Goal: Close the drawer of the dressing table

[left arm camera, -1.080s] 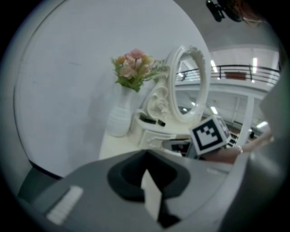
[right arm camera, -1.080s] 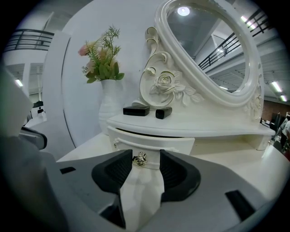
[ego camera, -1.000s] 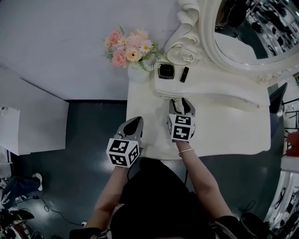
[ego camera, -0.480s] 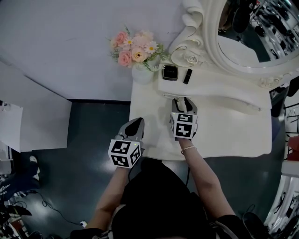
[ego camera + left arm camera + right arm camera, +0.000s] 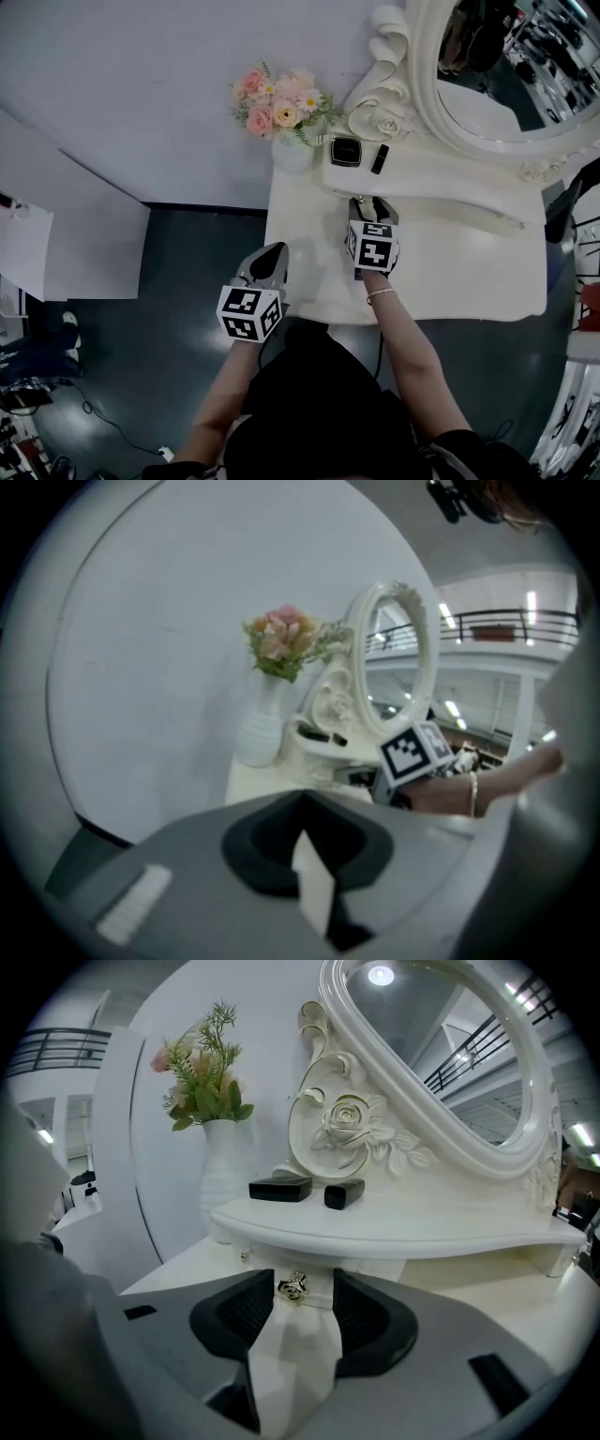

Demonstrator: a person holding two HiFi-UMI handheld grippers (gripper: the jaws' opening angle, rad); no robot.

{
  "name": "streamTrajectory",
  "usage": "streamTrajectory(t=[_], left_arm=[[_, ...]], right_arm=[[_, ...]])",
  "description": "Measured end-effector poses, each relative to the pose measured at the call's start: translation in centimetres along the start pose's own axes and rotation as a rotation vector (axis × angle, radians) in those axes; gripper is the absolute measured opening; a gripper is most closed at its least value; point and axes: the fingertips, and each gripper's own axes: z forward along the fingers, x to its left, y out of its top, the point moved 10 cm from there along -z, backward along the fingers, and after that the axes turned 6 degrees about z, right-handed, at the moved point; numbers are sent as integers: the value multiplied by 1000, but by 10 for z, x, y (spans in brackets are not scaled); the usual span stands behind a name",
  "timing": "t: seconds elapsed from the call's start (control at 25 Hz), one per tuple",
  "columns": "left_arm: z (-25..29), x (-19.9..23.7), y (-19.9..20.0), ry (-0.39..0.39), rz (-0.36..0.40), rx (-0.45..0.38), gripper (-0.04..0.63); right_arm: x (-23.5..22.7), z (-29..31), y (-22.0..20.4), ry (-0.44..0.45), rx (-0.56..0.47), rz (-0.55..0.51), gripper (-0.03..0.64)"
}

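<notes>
The white dressing table [image 5: 450,272] has a raised shelf [image 5: 394,1227] under its oval mirror. Below the shelf's left part sits a small white drawer front [image 5: 323,1282] with a gold rose knob [image 5: 292,1286]. My right gripper [image 5: 371,204] is shut, and in its own view its tips [image 5: 292,1314] rest right under the knob, against the drawer front. How far the drawer stands out is hidden by the jaws. My left gripper [image 5: 272,255] is shut on nothing and hangs over the table's front left edge, also seen as the left gripper [image 5: 305,850] in its own view.
A white vase of pink flowers [image 5: 286,117] stands at the table's back left corner. A black compact [image 5: 346,150] and a black lipstick [image 5: 380,158] lie on the shelf. The ornate mirror [image 5: 487,75] rises behind. Dark floor [image 5: 187,262] lies left of the table.
My right gripper has moved a little farther in toward the shelf and the drawer front. The left gripper has stayed near the table's front left edge.
</notes>
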Motion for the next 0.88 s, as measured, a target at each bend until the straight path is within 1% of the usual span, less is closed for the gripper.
streamTrajectory(t=[0.28, 0.56, 0.68, 0.88], left_arm=[[-6, -3, 0, 8, 8, -8, 6], [-12, -9, -2, 13, 24, -12, 6], [-15, -11, -3, 13, 26, -15, 6], [-19, -14, -5, 12, 31, -19, 6]], right_arm=[[0, -1, 2, 47, 17, -38, 172], [18, -33, -3, 107, -9, -81, 172], [25, -49, -7, 135, -10, -77, 172], [34, -78, -13, 178, -42, -55, 166]])
